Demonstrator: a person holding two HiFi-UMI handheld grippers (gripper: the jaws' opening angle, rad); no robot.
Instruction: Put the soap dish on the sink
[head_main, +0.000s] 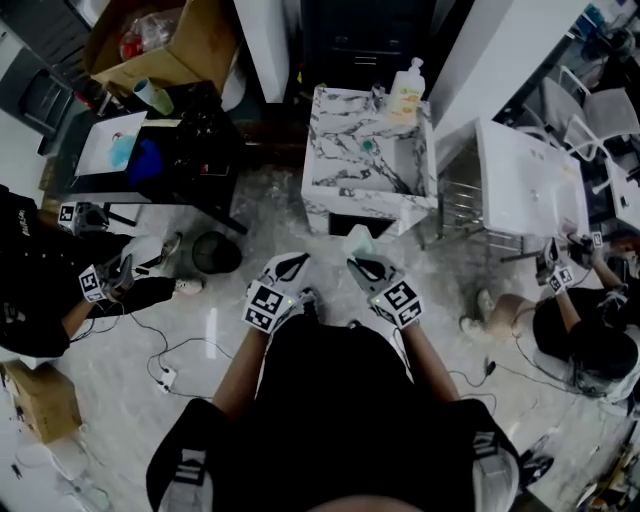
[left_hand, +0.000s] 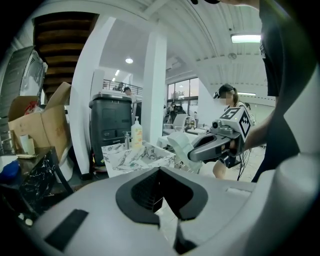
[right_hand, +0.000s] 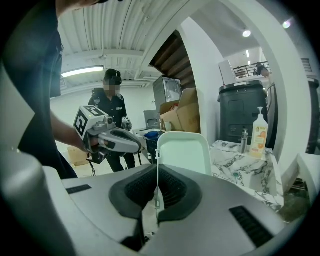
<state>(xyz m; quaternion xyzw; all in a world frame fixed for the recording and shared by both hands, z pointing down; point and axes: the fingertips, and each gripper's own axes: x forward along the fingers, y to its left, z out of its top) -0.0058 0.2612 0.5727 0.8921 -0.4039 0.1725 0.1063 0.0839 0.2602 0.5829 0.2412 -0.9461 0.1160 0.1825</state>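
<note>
Right gripper view shows one soap dish (right_hand: 184, 151), pale green with rounded corners. The right gripper (right_hand: 157, 194) has its two jaws pressed on the dish's near edge. The dish stands on edge, its long axis running straight out along the jaws and rising, its far end pointing toward the sink, one broad face turned right. It is held in the air, near the person and well apart from the one marble sink (right_hand: 239, 161), which stands farther off and to the right. One pump bottle (right_hand: 259, 131) and one tap (right_hand: 244, 139) stand at the sink's far side.

In the head view the two grippers are side by side in front of the person. The left gripper (head_main: 292, 266) has its jaws drawn together on nothing. One white basin (head_main: 522, 170) stands to the right of the marble sink. Two other people are at the left and right edges.
</note>
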